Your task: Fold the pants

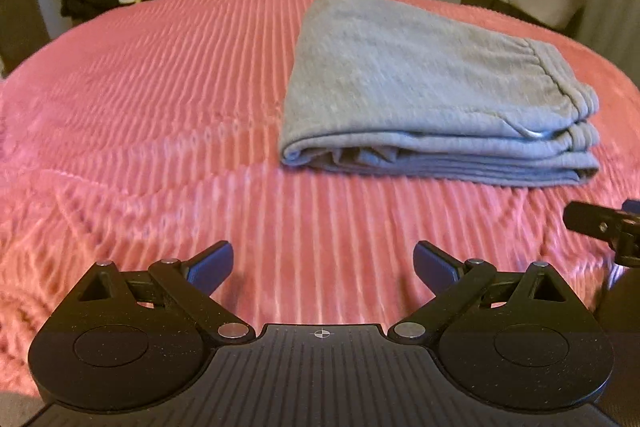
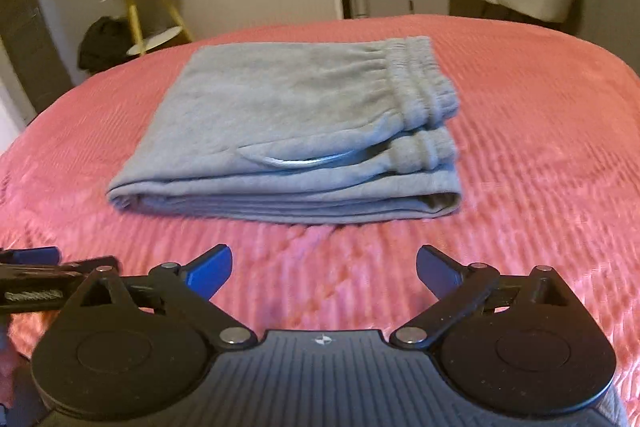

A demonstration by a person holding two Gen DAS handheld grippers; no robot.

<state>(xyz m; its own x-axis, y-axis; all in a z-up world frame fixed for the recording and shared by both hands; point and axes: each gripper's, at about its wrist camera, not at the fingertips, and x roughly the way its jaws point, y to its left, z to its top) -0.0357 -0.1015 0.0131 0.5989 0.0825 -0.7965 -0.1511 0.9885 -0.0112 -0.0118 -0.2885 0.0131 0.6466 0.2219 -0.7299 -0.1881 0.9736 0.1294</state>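
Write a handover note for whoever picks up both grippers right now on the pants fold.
Left gripper: open, empty, hovering over the pink bedspread, short of the pants.
Right gripper: open, empty, also short of the pants, beside the left one.
Grey pants: lying on the bedspread as a compact stacked bundle, elastic waistband on top at the right end, layered edges facing the grippers. Neither gripper touches them.
Done: the fold looks complete; several layers sit squarely on each other.
Left: probably nothing but a check. A pocket opening gapes slightly on the near side; smooth it if a neater finish is wanted.
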